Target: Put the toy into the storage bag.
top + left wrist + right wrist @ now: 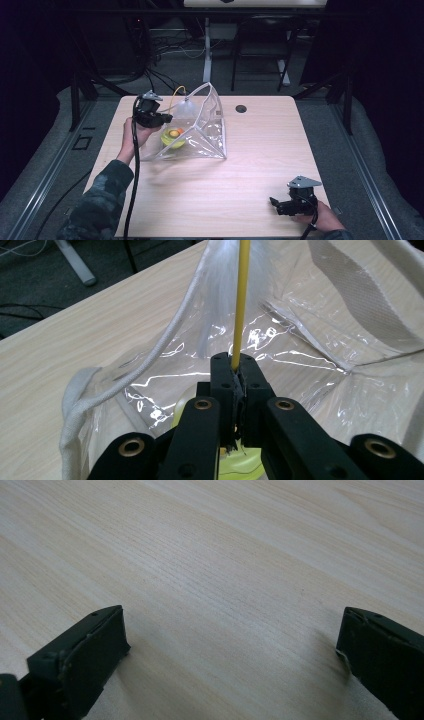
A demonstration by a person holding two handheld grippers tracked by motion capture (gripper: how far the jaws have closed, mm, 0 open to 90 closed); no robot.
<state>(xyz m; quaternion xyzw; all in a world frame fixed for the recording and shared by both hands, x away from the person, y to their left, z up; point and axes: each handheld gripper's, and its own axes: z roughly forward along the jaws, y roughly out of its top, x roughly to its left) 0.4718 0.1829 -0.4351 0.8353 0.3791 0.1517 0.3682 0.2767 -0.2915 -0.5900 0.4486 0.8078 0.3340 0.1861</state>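
Observation:
A clear plastic bag [211, 125] with white woven trim stands crumpled left of the table's middle. Inside it lies a yellow-green bowl [173, 140] holding small orange and yellow pieces [176, 132]. My left gripper [167, 119] is at the bag's left side, shut on a thin yellow cord [176, 92] that arcs over to the bag's top. In the left gripper view the jaws [235, 367] pinch the yellow cord [241, 300] in front of the bag's wall [300, 340], with the bowl [245, 466] just beneath. My right gripper [274, 202] rests open at the front right [230, 645] over bare wood.
A round cable hole [241, 108] sits in the table [260, 165] near its far edge. Beyond the table stand a white desk leg [206, 50], chair legs [260, 55] and floor cables [165, 47]. Black frame rails [45, 175] run along both sides.

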